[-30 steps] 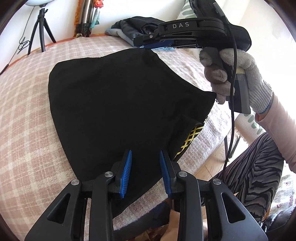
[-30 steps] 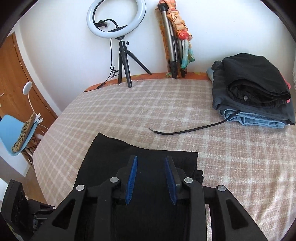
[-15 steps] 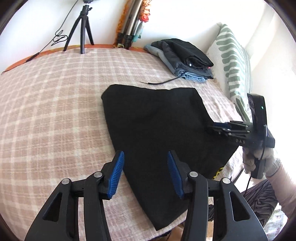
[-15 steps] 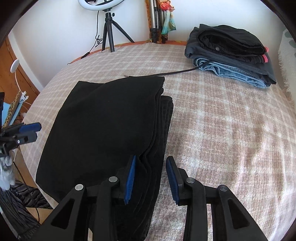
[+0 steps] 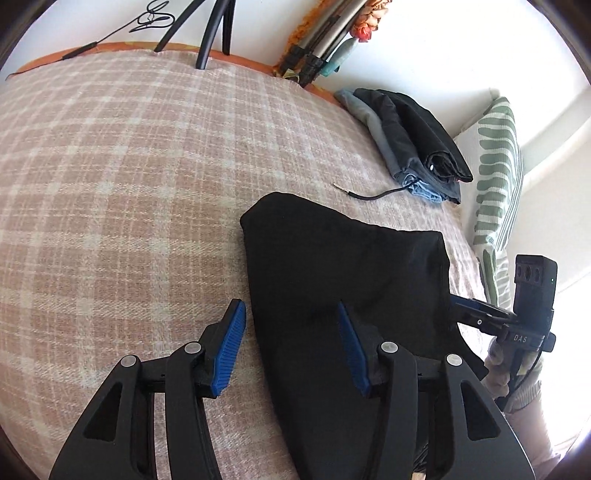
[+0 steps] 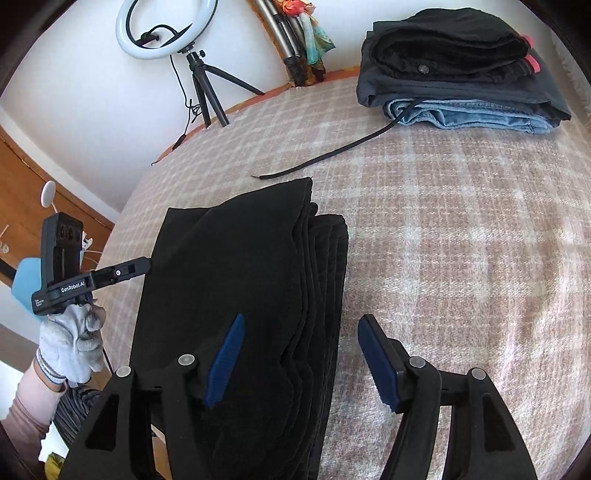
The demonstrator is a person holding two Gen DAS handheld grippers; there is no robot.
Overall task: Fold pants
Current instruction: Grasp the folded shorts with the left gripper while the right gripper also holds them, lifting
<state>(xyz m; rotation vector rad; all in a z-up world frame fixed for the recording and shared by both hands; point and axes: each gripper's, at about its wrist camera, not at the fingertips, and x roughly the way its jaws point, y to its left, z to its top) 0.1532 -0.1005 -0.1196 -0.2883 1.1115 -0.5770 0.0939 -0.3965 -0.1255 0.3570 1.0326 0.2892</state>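
The black pants lie folded in several layers on the plaid bed near its front edge; they also show in the right wrist view. My left gripper is open and straddles the pants' left edge, with one pad over the blanket and one over the cloth. My right gripper is open wide and straddles the stacked right edge. In the left wrist view the right gripper touches the pants' right side. In the right wrist view the left gripper touches their left side.
A pile of folded dark pants and jeans sits at the bed's far right, with a black cord trailing from it. A ring light on a tripod stands at the far edge. A striped pillow lies on the right.
Both grippers have dropped lower and closer to the pants' side edges. Their jaws have opened wider. The pants lie as before.
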